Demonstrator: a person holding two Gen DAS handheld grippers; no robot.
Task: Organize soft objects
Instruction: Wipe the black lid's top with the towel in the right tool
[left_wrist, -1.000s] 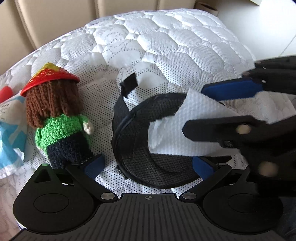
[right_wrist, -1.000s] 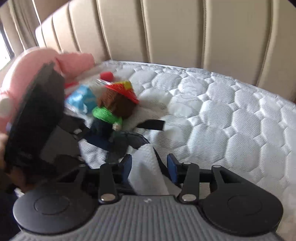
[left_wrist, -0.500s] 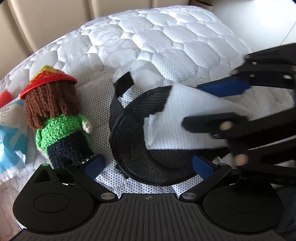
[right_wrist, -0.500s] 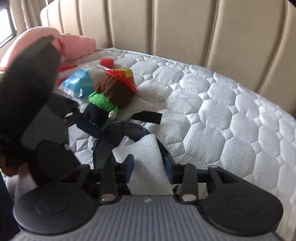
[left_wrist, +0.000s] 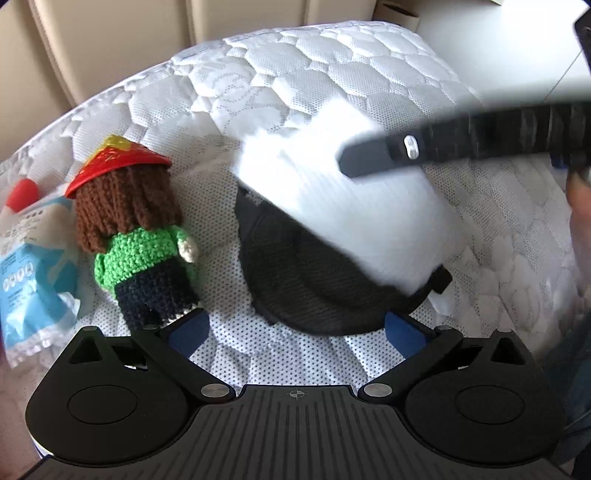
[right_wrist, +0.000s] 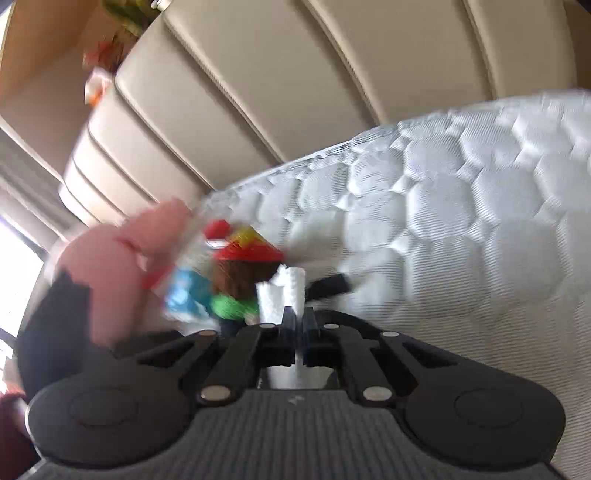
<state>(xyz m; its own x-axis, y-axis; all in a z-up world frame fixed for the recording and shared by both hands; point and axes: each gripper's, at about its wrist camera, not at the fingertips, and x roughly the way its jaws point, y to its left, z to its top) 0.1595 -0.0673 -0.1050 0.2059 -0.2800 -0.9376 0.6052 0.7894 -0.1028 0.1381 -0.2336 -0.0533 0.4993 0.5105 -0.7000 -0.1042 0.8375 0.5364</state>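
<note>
A round black mesh basket (left_wrist: 314, 291) lies on the white quilted mattress (left_wrist: 332, 74), just ahead of my left gripper (left_wrist: 295, 328). That gripper is open and holds nothing. A white paper towel (left_wrist: 343, 206), blurred by motion, hangs over the basket's far rim. My right gripper (right_wrist: 299, 317) is shut on the paper towel (right_wrist: 282, 291), and one of its black fingers (left_wrist: 406, 151) reaches in from the right. A crochet doll (left_wrist: 136, 229) with a red hat and green top lies left of the basket.
A blue and white packet (left_wrist: 29, 280) and a red ball (left_wrist: 22, 192) lie left of the doll. A pink plush toy (right_wrist: 122, 266) sits beyond them. A beige padded headboard (right_wrist: 295, 92) rises behind the mattress. A black strap (right_wrist: 330, 286) sticks out of the basket.
The right gripper's jaws have closed on the paper towel and the gripper has rolled, so its view tilts. The towel has swung up over the basket's far side. My left gripper stayed put.
</note>
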